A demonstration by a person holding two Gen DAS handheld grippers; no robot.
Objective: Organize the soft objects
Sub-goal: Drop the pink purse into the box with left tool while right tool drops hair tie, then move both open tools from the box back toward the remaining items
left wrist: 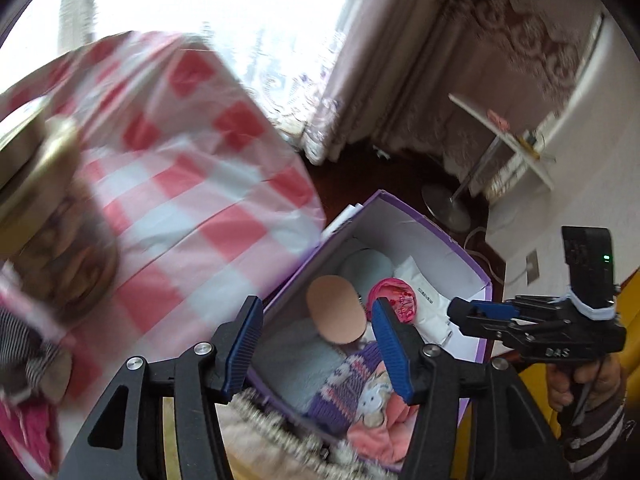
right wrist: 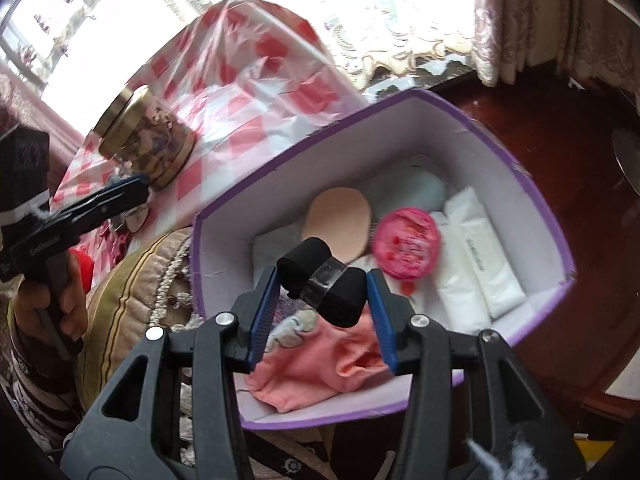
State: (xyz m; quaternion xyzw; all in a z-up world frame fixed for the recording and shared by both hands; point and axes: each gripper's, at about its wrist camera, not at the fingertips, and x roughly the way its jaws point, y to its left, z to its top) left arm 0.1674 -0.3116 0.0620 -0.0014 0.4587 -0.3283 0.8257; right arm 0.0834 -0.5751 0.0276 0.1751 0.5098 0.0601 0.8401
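While the left gripper hangs over the purple box, its jaws stand apart with nothing between them, so it looks freed to fetch another item. Below it the box already holds a beige sponge, a pink round thing and a purple knitted piece, gathered there because the box serves as the sorting bin. Beside it the checked cloth carries a jar, blurred

From the right wrist, the right gripper is clenched on a black foam roll bound with tape, held just above the box and over a pink garment, seemingly ready to drop in. White packets lie along the far wall, packed side by side to save room
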